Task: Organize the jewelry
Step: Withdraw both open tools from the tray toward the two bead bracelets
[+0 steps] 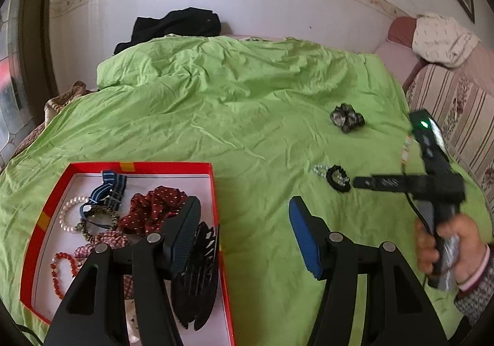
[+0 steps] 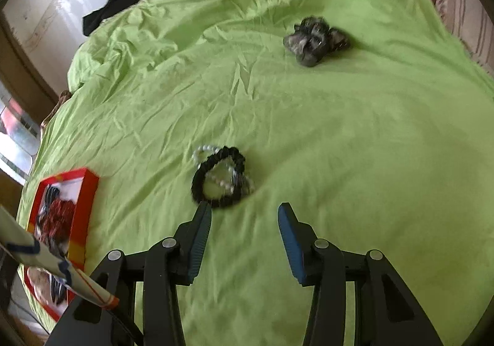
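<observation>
A red box (image 1: 46, 216) with a white floor lies on the green bedsheet at lower left and holds scrunchies, bead bracelets and a black claw clip (image 1: 197, 278). My left gripper (image 1: 244, 207) is open and empty, its left finger over the box's right edge. A black scrunchie (image 2: 216, 179) with a pearl bracelet (image 2: 203, 151) lies just ahead of my open, empty right gripper (image 2: 244, 213). A dark patterned scrunchie (image 2: 315, 40) lies farther off. The right gripper also shows in the left wrist view (image 1: 364, 182), near the black scrunchie (image 1: 338, 179). The box shows in the right wrist view (image 2: 86, 191).
The green sheet (image 1: 247, 99) covers the bed. Black clothing (image 1: 176, 27) lies at the far edge by the tiled wall. A striped cushion (image 1: 454, 105) and a pale pillow (image 1: 438, 40) are on the right. A window is at the left.
</observation>
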